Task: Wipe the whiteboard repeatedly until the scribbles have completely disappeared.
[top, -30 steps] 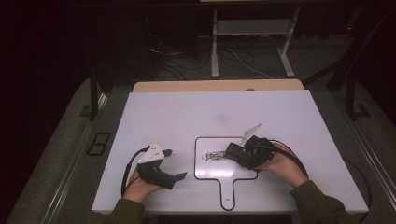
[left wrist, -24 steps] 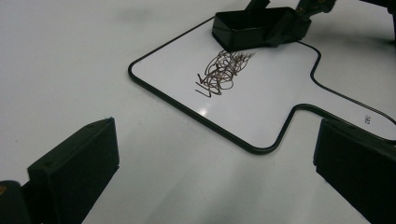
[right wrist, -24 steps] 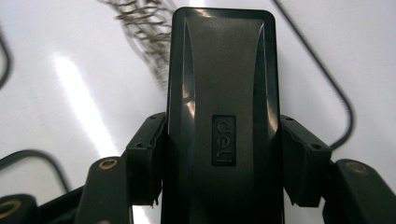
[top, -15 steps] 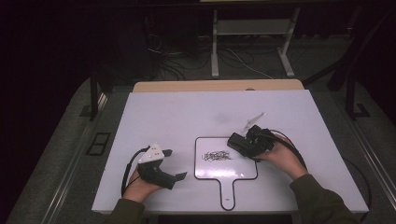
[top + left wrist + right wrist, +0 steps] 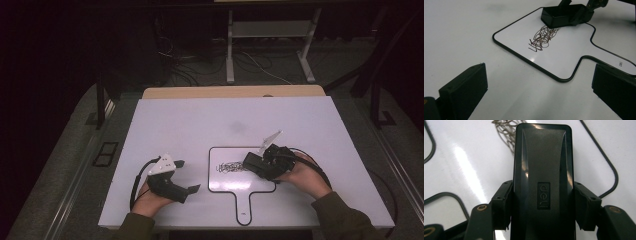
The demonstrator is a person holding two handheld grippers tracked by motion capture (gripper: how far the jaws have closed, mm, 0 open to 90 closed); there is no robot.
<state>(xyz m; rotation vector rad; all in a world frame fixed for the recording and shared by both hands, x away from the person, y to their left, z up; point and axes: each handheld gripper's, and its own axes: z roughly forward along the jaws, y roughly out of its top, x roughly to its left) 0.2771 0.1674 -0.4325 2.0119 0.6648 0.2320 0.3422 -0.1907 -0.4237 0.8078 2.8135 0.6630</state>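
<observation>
R tongs (image 5: 256,164) pinch the black eraser (image 5: 543,177), its long axis aimed at the scribble (image 5: 229,167) just ahead on the paddle whiteboard (image 5: 220,184). L tongs (image 5: 186,176) spread, empty, resting on tabletop (image 5: 200,120) well left, so R is nearer

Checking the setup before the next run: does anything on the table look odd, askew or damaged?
Nothing stands out. The small handled whiteboard lies flat, with a dark scribble on it. The right tool holds a black eraser beside the scribble.

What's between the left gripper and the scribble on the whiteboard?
In the left gripper view: bare table, then the whiteboard's black rim. Past the scribble sits the eraser.
</observation>
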